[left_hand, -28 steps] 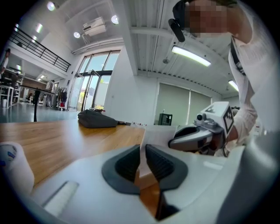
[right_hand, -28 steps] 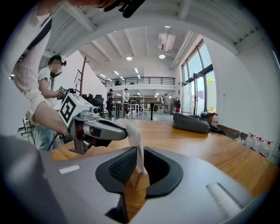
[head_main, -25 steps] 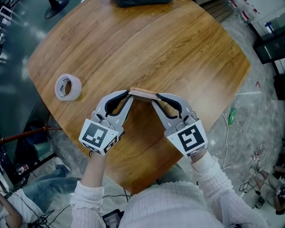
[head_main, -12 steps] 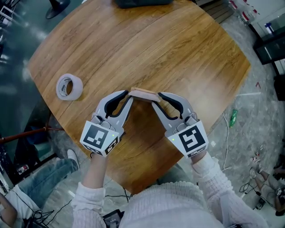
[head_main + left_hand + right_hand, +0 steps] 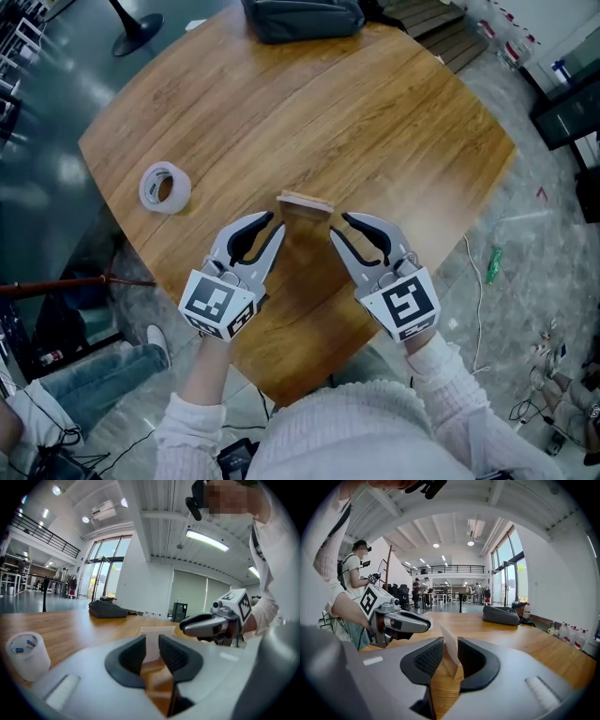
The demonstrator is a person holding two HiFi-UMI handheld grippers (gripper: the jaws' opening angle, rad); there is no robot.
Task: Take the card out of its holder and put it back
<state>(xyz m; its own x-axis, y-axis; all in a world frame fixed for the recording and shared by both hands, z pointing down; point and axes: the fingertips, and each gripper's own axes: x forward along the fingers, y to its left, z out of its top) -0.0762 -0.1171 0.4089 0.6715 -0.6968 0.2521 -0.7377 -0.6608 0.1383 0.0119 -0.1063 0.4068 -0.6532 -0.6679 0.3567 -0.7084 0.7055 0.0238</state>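
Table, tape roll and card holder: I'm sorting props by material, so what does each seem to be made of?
Table: wood or wood-look laminate; brown grain, soft sheen.
Tape roll: glossy whitish plastic tape, the core possibly cardboard.
Card holder: pale matte block, likely light wood.
The card in it: thin and white, paper or plastic, I cannot tell.

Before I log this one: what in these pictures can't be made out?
How deep the card sits in its holder: head view sees only the top edge; in the left gripper view the left gripper, jaws opening with nothing between them, covers the base.
Bag: cut off by the head view's top edge.
Print on the tape roll: too small in the left gripper view.
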